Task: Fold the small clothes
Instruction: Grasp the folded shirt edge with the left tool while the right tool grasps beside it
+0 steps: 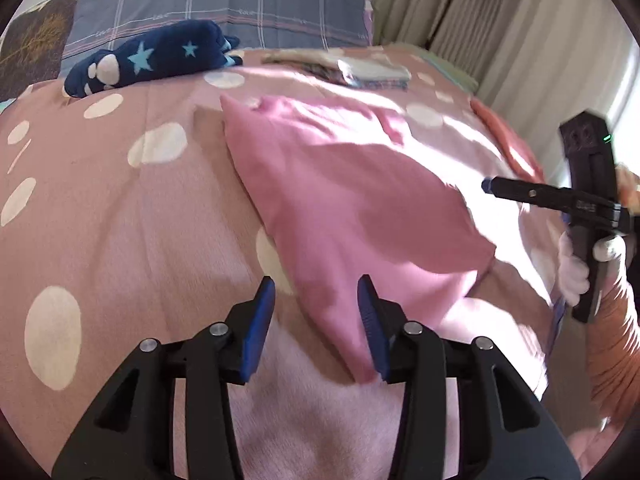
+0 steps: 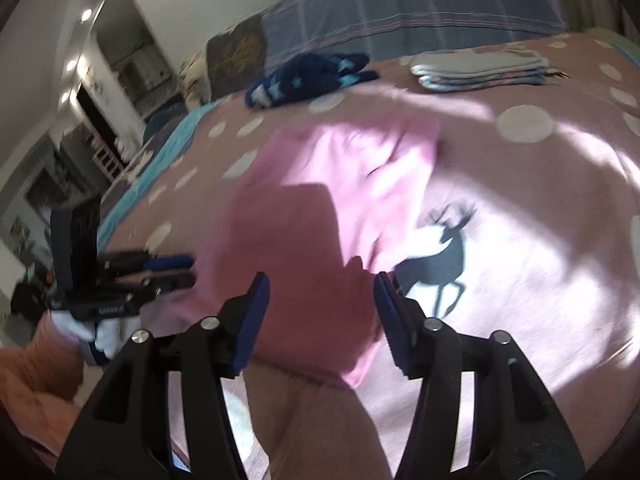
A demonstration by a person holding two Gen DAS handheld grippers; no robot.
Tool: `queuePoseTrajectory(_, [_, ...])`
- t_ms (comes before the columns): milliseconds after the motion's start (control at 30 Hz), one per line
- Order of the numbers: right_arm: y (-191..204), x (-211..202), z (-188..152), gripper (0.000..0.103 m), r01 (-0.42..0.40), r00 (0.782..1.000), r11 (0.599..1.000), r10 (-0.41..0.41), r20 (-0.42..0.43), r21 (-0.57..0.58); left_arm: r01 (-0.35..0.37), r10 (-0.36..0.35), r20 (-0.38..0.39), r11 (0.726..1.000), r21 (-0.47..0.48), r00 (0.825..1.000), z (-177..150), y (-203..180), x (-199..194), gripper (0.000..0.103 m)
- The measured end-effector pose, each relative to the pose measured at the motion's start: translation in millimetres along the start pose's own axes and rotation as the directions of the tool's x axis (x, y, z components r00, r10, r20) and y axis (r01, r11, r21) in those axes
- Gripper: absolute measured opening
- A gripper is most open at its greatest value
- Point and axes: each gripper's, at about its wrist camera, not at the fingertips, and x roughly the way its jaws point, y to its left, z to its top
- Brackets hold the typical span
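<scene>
A pink garment [image 1: 340, 200] lies spread on the bed, partly folded, its near corner toward me. My left gripper [image 1: 316, 284] stands open over that near corner, with the cloth lying between the blue pads but not pinched. In the right wrist view the same pink garment [image 2: 312, 248] runs between the fingers of my right gripper [image 2: 322, 280], which is also open. The right gripper [image 1: 489, 186] shows at the garment's right edge, held by a white-gloved hand [image 1: 572, 276]. The left gripper [image 2: 191, 269] shows at the garment's left edge.
The bedspread [image 1: 100, 200] is pink with white dots and a deer print [image 2: 440, 256]. A navy star-patterned garment [image 1: 152, 60] and a folded stack of clothes [image 2: 480, 66] lie at the far side before a plaid pillow [image 1: 224, 4]. Curtains [image 1: 480, 20] hang at the right.
</scene>
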Motion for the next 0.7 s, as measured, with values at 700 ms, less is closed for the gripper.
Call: queuePoseTrajectory(700, [-71.3, 78.0, 51.6, 0.061, -0.159, 0.972, 0.953, 0.197, -0.128, 0.258, 0.138, -0.153, -0.094, 0.979, -0.149, 0.984, 62.3, 39.1, 75.3, 0.054])
